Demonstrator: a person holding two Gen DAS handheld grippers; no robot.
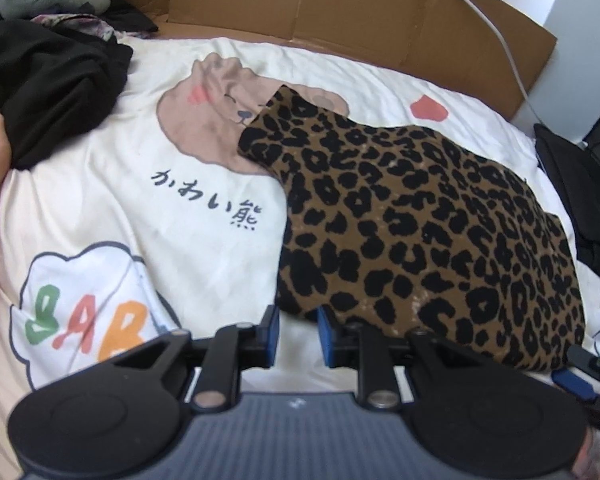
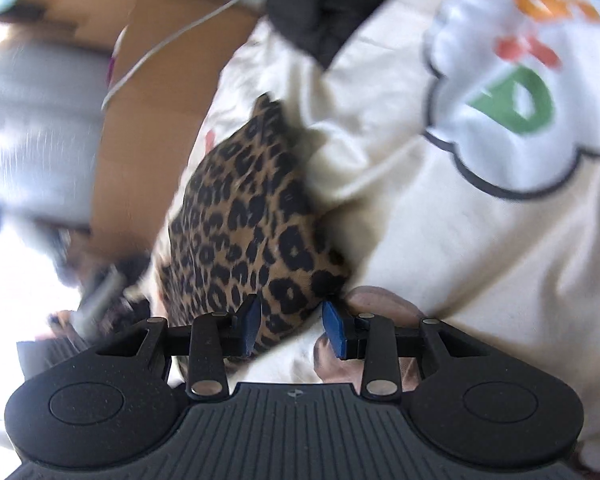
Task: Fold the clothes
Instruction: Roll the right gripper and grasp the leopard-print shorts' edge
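My left cam: bedsheet (image 1: 100, 200) w/ black Japanese script "かわい熊" mid-sheet, beside bear print (image 1: 204, 120). Cloud print (image 1: 80, 304) nr sheet's near-left edge reads "BAB", rest hidden. My right cam: colored letters on sheet, too blurred to read.

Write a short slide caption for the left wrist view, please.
Leopard garment lying on a bear-print sheet, left tongs at its near edge.

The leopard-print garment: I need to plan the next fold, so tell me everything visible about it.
The leopard-print garment is a soft, knit-looking piece, tan with black spots, lying flat and partly folded on the cream printed bedspread. One narrower end reaches over the bear print. Its near edge lies at the left hand-held gripper, whose jaws stand apart. In the blurred right wrist view, a corner sits between the right hand-held gripper fingers.
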